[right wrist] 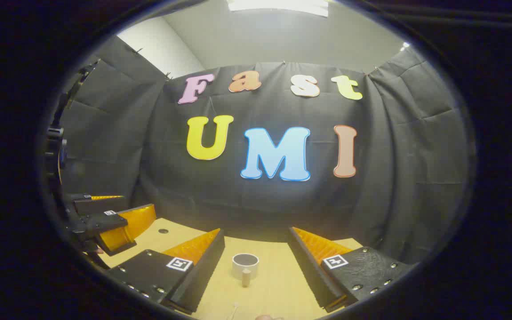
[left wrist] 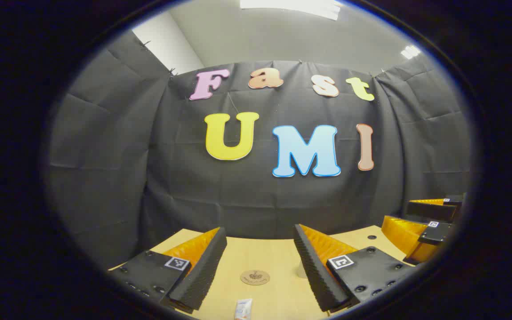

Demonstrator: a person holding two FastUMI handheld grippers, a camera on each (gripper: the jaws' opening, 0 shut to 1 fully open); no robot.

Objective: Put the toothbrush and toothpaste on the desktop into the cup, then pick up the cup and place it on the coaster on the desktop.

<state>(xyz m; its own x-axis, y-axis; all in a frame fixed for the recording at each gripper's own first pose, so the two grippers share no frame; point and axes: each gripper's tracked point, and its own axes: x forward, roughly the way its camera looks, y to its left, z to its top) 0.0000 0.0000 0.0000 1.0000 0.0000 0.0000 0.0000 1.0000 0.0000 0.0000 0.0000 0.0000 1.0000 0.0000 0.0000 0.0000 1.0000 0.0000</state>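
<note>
Nothing's in the cup yet, so you're basically at the start.

Going left to right in the left gripper view: your left gripper has its fingers spread wide with nothing between them, and past the tips the round coaster lies bare on the desk, with the end of the toothpaste poking in at the bottom edge. In the right gripper view your right gripper is spread apart and empty too, with the cup standing upright between the fingers, farther out. It looks empty from here, and the pale stick at the bottom edge is probably the toothbrush. So both loads and the coaster move are left, I'd say. The coaster stamp and tube print are too small to read.
</note>
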